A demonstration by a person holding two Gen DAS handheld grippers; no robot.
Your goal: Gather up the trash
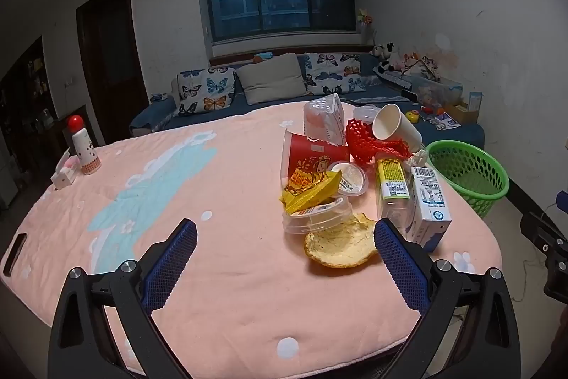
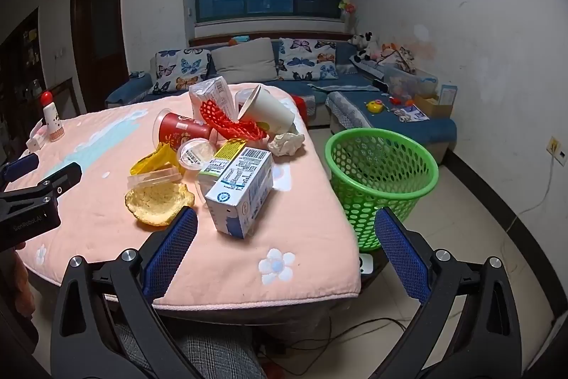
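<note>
Left gripper — jaws spread as wide as they go, nothing between the blue pads, hovering over the pink quilted table cover; the right-hand pad sits in front of the trash pile's near edge, with no contact visible.

Right gripper — likewise fully spread and empty, poised over the table's near corner; its left pad lies just before the fruit peel, its right pad in front of the basket.

Trash pile, on the table's right portion, near to far:
- Yellow hollow fruit peel, open side up, nearest the person.
- Blue-and-white milk carton, lying on its side just right of the peel.
- Clear plastic tub, tipped, touching the peel's far rim.
- Yellow wrapper, resting atop the tub.
- Small round lidded cup beside a yellow-labelled box.
- Red paper cup, toppled, mouth to the left.
- Crumpled tissue near the table's right edge.
- Red foam net, draped between cups.
- White paper cup, tilted against the net.
- Second carton, upright at the rear.

Green perforated basket — on the floor just beside the table's right edge, apparently empty.

Red-capped bottle — upright at the far left corner, well apart from the pile.

Blue sofa with butterfly cushions — beyond the table, beneath the window.
</note>
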